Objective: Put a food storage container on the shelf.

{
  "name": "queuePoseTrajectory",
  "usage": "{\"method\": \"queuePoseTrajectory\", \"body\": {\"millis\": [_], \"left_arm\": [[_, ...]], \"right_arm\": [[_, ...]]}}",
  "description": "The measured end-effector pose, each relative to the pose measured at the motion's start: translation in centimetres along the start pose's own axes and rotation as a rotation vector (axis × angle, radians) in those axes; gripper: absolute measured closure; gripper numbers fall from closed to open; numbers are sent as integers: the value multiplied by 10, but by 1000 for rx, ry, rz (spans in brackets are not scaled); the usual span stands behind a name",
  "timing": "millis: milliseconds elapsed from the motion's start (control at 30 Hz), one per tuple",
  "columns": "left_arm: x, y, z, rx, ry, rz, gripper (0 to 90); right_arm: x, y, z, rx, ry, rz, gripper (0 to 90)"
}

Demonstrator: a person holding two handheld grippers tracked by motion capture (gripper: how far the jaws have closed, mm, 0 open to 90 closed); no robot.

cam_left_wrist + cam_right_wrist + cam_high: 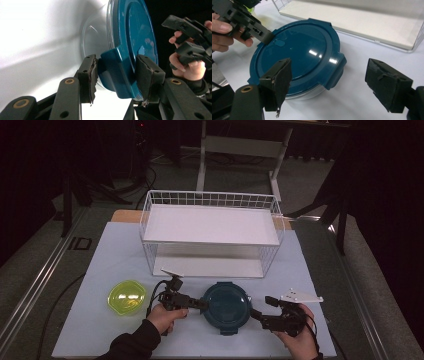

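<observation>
A pale blue surface [100, 270] is carrying everything, with the round teal-lidded container [226, 306] sitting near its front edge. The left tool [116, 75] is clamping a lid tab on the container's left side. The right tool [328, 85] is hanging wide apart just right of the container. Left of the container a yellow-green bowl [127, 297] is sitting; behind it a white wire rack [212, 232] is standing.

A lab or test studio with dark surroundings. A table [100, 270] covered in a pale sheet stands on grey floor with a metal rail [35, 290], cables [145, 175] and the legs of another desk [240, 145] behind.
</observation>
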State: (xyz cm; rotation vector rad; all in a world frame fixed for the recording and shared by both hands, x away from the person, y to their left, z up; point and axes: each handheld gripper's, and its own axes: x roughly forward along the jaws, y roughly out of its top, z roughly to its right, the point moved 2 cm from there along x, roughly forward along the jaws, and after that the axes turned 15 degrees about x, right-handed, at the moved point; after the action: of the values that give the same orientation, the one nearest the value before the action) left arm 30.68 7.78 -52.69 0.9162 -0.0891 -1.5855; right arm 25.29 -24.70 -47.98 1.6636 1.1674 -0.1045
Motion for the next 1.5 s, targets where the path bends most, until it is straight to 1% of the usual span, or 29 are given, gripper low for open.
{"method": "queuePoseTrajectory", "body": {"millis": [33, 67, 100, 133, 267, 300, 400, 467, 500, 533, 567, 600, 633, 667, 733, 800, 867, 933, 1000, 1033, 1067, 1167, 1200, 1267, 1333, 1367, 1400, 1467, 1500], "left_arm": [[0, 0, 0, 0, 0, 0, 531], [0, 0, 2, 22, 5, -2, 533], [0, 0, 2, 22, 5, -2, 533], [-1, 0, 5, 49, 11, -2, 533], [-2, -2, 11, 106, 17, 1, 539], [-2, -2, 12, 132, 19, 4, 542], [-4, -4, 16, 158, 18, 7, 551], [-4, -5, 18, 172, 22, 3, 555], [-4, -5, 18, 172, 22, 3, 555], [-5, -7, 19, 178, 22, 6, 556], [-5, -7, 19, 186, 22, 5, 556], [-5, -7, 19, 186, 22, 5, 557], [-5, -8, 19, 190, 20, 13, 557], [-5, -8, 19, 201, 20, 14, 557], [-5, -9, 20, 207, 21, 15, 558], [-5, -9, 21, 208, 22, 16, 559], [-5, -9, 21, 208, 22, 19, 558], [-5, -10, 22, 211, 22, 19, 560], [-6, -11, 21, 207, 17, 19, 560], [-6, -11, 21, 207, 17, 19, 561], [-6, -12, 19, 179, 8, 29, 562], [-6, -14, 21, 153, 24, 31, 565], [-7, -15, 22, 155, 29, 29, 565], [-7, -16, 24, 144, 36, 35, 568], [-7, -17, 25, 131, 44, 45, 569], [-7, -17, 26, 133, 44, 53, 569], [-7, -18, 26, 122, 46, 60, 569], [-7, -17, 28, 127, 56, 57, 569], [-7, -16, 30, 122, 61, 53, 569]], "right_arm": [[1, 0, 2, 17, 8, -8, 221], [1, 0, 3, 32, 15, -16, 221], [2, 0, 5, 49, 19, -24, 221], [3, 0, 7, 68, 28, -31, 221], [7, -1, 14, 160, 67, -76, 233], [9, -1, 16, 187, 77, -88, 239], [15, -3, 21, 256, 105, -132, 286], [19, -4, 24, 286, 115, -160, 309], [21, -5, 25, 301, 120, -173, 319], [22, -6, 25, 315, 134, -186, 331], [22, -6, 26, 329, 143, -187, 348], [22, -6, 26, 329, 143, -187, 348], [21, -6, 25, 336, 162, -198, 405], [21, -6, 24, 343, 171, -202, 423], [21, -6, 24, 358, 196, -216, 466], [20, -6, 25, 369, 209, -225, 490], [21, -7, 27, 388, 235, -239, 519], [21, -7, 28, 397, 255, -250, 526], [23, -8, 30, 421, 278, -260, 534], [23, -8, 30, 421, 278, -260, 534], [24, -8, 32, 447, 298, -267, 540], [23, -7, 29, 440, 291, -274, 547], [22, -7, 27, 434, 287, -278, 549], [21, -7, 25, 427, 284, -277, 553], [20, -8, 24, 428, 283, -273, 555], [19, -9, 23, 433, 281, -265, 556], [18, -10, 23, 432, 282, -264, 557], [17, -11, 23, 441, 278, -257, 558], [17, -12, 23, 444, 277, -260, 558]]}}
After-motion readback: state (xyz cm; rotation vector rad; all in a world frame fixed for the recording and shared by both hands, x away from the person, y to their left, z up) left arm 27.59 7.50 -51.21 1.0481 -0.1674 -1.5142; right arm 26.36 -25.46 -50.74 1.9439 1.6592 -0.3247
